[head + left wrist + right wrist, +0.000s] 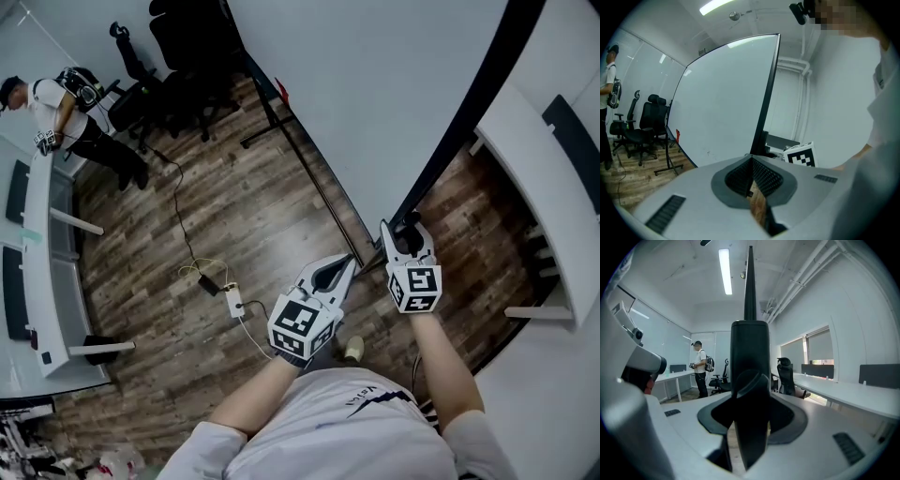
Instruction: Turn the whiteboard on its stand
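A large whiteboard [375,94] is seen standing upright on its stand on a wooden floor [187,216], straight ahead of the person. Its black side edge is pinched by the right tongs [406,230]. The left tongs [351,260] are pressed together, empty, and held just beside that edge.

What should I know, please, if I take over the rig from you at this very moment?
Left gripper: shut, holding nothing.
Right gripper: clamped on the black side edge of the whiteboard.
Whiteboard: upright on its stand.
Done: grip taken on the edge; how far the board has turned, I cannot tell.
Left: swing the board round on its stand, then let go.
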Tool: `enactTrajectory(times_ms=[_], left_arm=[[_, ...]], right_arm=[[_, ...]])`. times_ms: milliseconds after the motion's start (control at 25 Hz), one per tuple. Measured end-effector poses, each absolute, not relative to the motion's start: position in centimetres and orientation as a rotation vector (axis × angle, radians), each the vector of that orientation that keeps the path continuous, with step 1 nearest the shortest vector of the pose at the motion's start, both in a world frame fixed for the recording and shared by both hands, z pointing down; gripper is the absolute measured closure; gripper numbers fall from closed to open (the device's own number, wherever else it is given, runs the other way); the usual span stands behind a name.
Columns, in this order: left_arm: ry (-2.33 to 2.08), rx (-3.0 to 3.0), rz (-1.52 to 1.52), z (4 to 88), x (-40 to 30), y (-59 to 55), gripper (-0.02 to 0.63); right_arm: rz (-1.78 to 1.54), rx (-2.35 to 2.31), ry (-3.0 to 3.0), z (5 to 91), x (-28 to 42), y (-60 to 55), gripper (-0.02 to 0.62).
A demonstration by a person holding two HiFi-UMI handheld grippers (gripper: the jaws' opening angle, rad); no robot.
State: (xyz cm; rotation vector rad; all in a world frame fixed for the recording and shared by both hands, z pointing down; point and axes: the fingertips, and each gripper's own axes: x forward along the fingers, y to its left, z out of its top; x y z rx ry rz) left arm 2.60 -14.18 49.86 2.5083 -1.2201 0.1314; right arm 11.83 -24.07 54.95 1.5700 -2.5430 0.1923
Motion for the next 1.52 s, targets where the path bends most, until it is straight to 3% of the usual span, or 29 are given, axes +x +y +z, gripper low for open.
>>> enactTrajectory(times_ms=[600, 1520], left_arm=[[-1.375, 2.432, 0.117, 48.2, 3.4, -6.8, 0.594], [-1.100, 2.531, 0.065, 48.7, 2.5, -1.7, 0.594]], right_arm=[[0.208, 1.537, -2.566, 55.0, 14.1, -18.7, 0.410], [0.260, 1.652, -2.372, 55.2, 17.8, -8.5, 0.414]])
